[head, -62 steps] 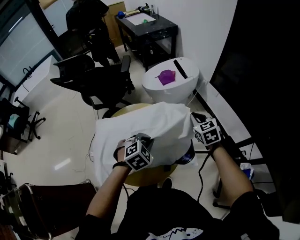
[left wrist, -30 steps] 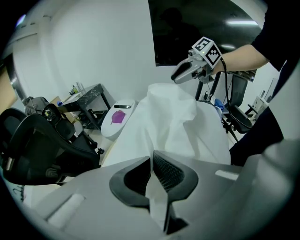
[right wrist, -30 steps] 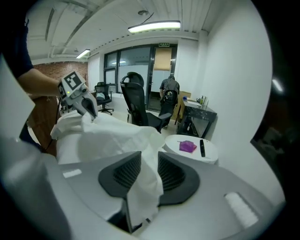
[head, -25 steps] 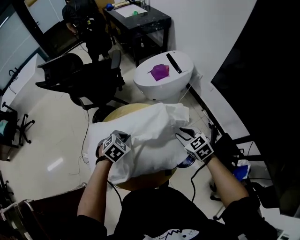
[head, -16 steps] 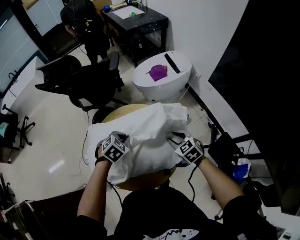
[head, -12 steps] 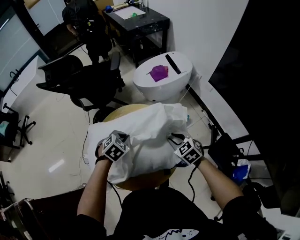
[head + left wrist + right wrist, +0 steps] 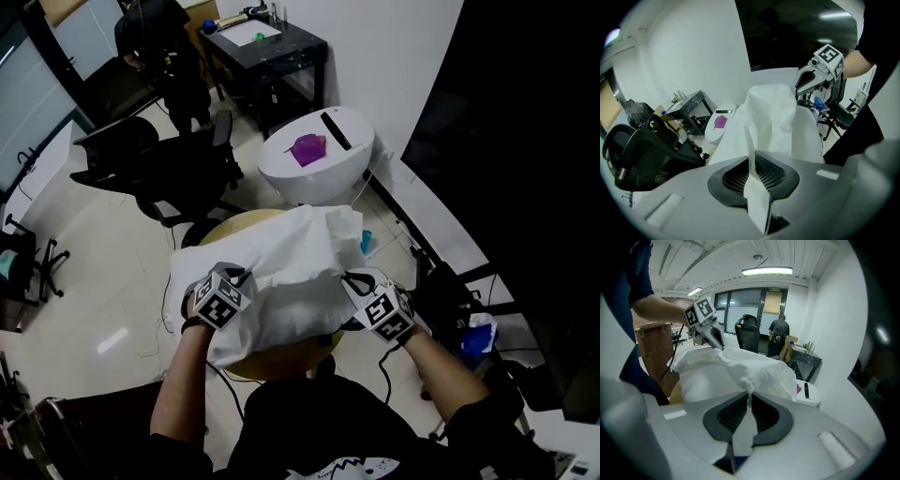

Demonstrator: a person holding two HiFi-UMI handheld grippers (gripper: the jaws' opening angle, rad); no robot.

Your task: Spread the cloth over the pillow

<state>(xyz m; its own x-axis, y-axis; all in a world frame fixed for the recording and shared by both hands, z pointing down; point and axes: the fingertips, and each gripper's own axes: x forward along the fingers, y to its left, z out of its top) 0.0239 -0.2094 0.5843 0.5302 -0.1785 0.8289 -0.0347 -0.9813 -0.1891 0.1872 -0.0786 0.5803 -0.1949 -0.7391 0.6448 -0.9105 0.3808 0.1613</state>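
Left gripper (image 7: pixel 236 276): jaws nearly together, a fold of the white cloth (image 7: pixel 300 248) pinched between the pads on the pillow's left side. They have just eased open a touch, with the fold between them.

Right gripper (image 7: pixel 351 279): jaws have just been closing and now clamp a bunched edge of the same cloth on the pillow's right side.

Cloth lies wrinkled across the top of the pillow (image 7: pixel 701 380), strung between my two grippers.

Pillow rests on the round wooden table (image 7: pixel 228 228), covering most of it. A white round stand (image 7: pixel 314 173) with a purple object (image 7: pixel 307 148) on it sits beyond.
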